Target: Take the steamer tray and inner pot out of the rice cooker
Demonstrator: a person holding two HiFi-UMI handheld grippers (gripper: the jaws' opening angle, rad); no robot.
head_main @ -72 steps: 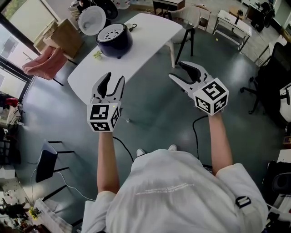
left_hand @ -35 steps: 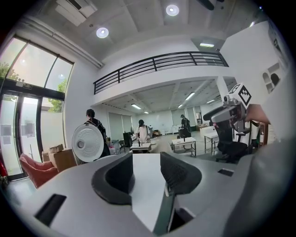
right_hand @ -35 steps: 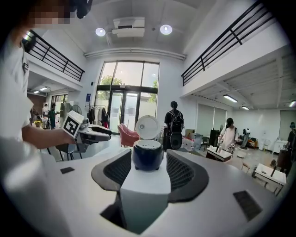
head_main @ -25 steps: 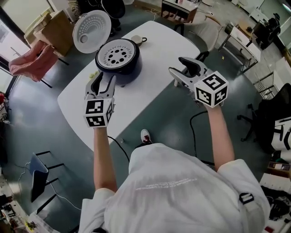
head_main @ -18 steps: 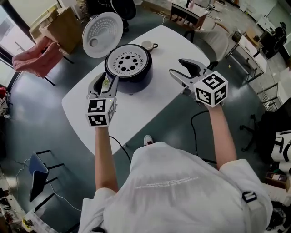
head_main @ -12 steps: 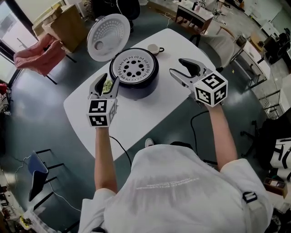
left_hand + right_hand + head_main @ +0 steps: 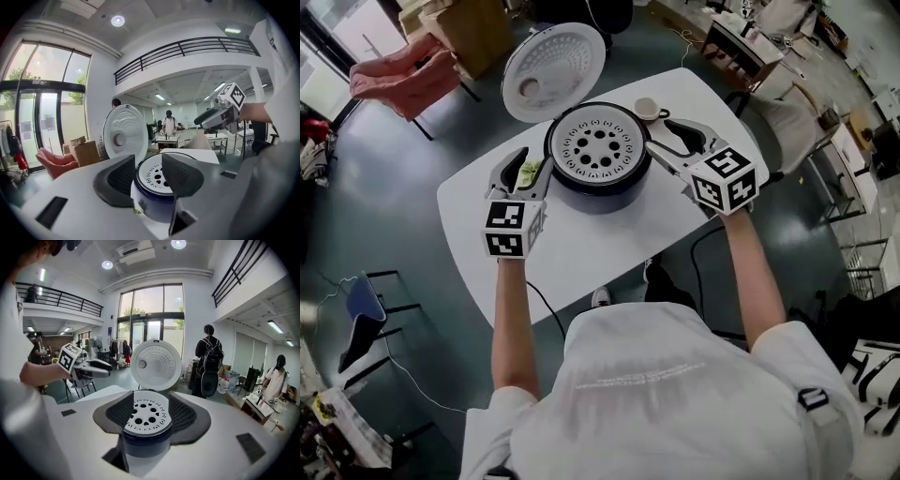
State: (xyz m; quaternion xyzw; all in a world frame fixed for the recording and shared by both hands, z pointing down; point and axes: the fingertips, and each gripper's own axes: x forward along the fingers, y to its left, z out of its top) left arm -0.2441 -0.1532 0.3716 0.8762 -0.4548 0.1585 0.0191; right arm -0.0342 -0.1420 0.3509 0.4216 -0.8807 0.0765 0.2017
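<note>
The dark blue rice cooker [image 7: 598, 183] stands on the white table [image 7: 581, 253] with its round white lid [image 7: 555, 70] tipped up behind it. A white perforated steamer tray [image 7: 598, 145] sits in its mouth; the inner pot is hidden under it. My left gripper [image 7: 532, 161] is open just left of the cooker, with nothing between its jaws. My right gripper [image 7: 664, 141] is open at the cooker's right rim, also empty. In the right gripper view the tray [image 7: 146, 417] lies straight ahead between the jaws. In the left gripper view the cooker [image 7: 157, 197] is close ahead.
A small white cup [image 7: 647, 108] stands behind the cooker on the right. A green scrap [image 7: 528, 172] lies on the table by my left gripper. Pink cloth on a chair [image 7: 398, 75] and cardboard boxes [image 7: 473, 23] are beyond the table. People [image 7: 208, 362] stand further back.
Both grippers have come forward over the table, from short of the cooker to either side of it. The right one swung in towards the cooker's rim. Both stay open.
</note>
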